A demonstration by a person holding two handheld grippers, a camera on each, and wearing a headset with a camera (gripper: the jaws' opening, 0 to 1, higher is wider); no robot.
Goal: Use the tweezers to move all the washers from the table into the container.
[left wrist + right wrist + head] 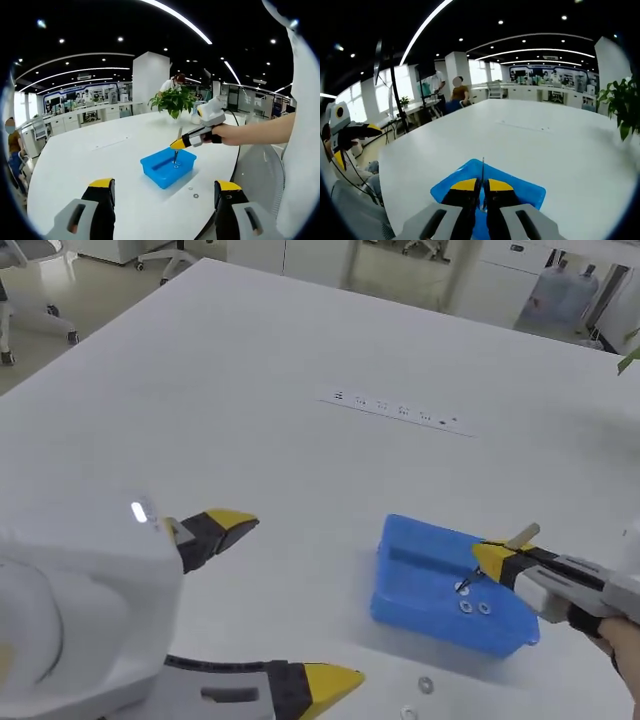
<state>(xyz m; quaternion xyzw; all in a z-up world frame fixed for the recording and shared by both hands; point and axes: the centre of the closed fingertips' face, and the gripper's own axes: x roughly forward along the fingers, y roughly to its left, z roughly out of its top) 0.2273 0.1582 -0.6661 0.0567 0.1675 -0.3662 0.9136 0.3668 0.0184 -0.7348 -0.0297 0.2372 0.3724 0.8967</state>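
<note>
The blue container (400,580) sits near the table's front edge, with two small washers (475,608) lying inside it. My right gripper (487,558) is shut on the tweezers (470,575), whose tips point down into the container; whether they hold a washer is too small to tell. The right gripper view has the tweezers (482,175) sticking out between closed jaws over the container (525,189). Two washers (426,685) lie on the table in front of the container. My left gripper (290,600) stands open with nothing in it, left of the container (167,167).
A flush socket strip (400,410) is set into the white table (250,390) farther back. A potted plant (174,101) stands at the table's far end. People and desks fill the room behind. The table's near edge lies just past the loose washers (193,192).
</note>
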